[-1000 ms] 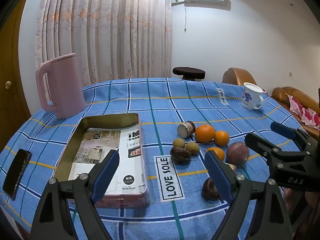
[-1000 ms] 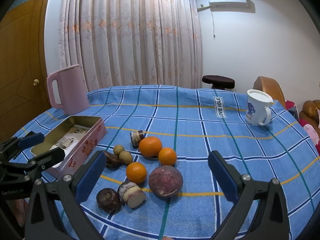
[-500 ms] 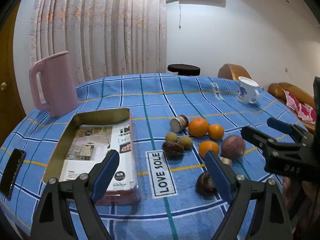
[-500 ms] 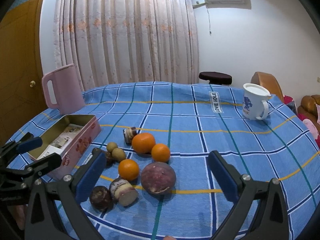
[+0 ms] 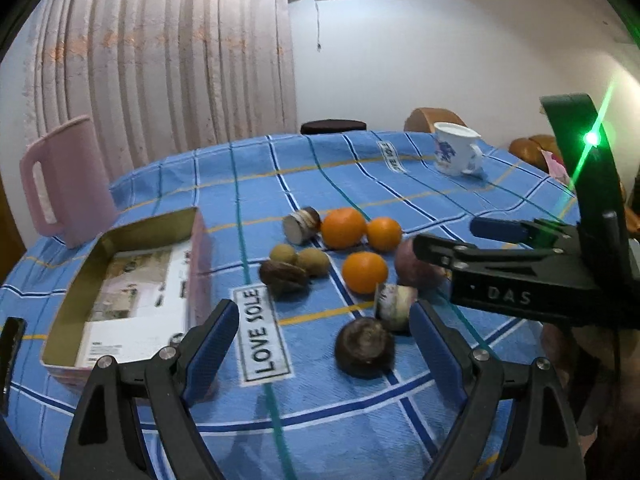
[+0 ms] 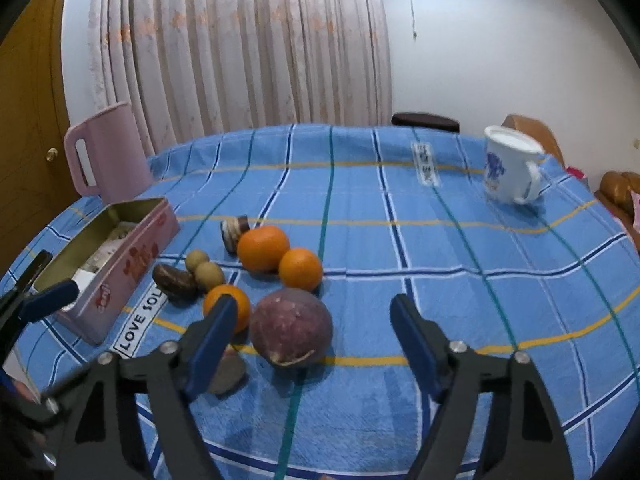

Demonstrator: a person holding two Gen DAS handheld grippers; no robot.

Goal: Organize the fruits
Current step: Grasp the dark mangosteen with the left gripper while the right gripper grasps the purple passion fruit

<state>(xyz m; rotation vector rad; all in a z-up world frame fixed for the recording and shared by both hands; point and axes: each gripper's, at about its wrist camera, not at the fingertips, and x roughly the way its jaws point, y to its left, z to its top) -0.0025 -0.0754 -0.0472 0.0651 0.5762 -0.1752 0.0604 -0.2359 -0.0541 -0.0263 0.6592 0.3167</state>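
Fruits lie in a cluster on the blue checked cloth: three oranges [image 5: 343, 227] [image 6: 263, 248], a purple round fruit [image 6: 291, 332] [image 5: 412, 268], two small brown-green fruits [image 5: 298, 258] [image 6: 203, 267], dark brown ones [image 5: 364, 347] [image 6: 175, 281], and cut pieces [image 5: 394, 306]. An open pink tin [image 5: 132, 280] [image 6: 120, 256] stands left of them. My left gripper [image 5: 324, 338] is open above the dark fruit. My right gripper [image 6: 310, 330] is open just over the purple fruit, and shows in the left wrist view [image 5: 452, 240].
A pink jug [image 5: 64, 178] [image 6: 106, 146] stands at the back left. A white mug [image 5: 456, 154] [image 6: 508, 168] stands at the back right. A dark phone [image 5: 10, 344] lies at the left edge. Chairs and a sofa stand behind the table.
Both grippers have moved forward and lower toward the fruit cluster. The right gripper has come closer to the purple fruit. No fruit has moved.
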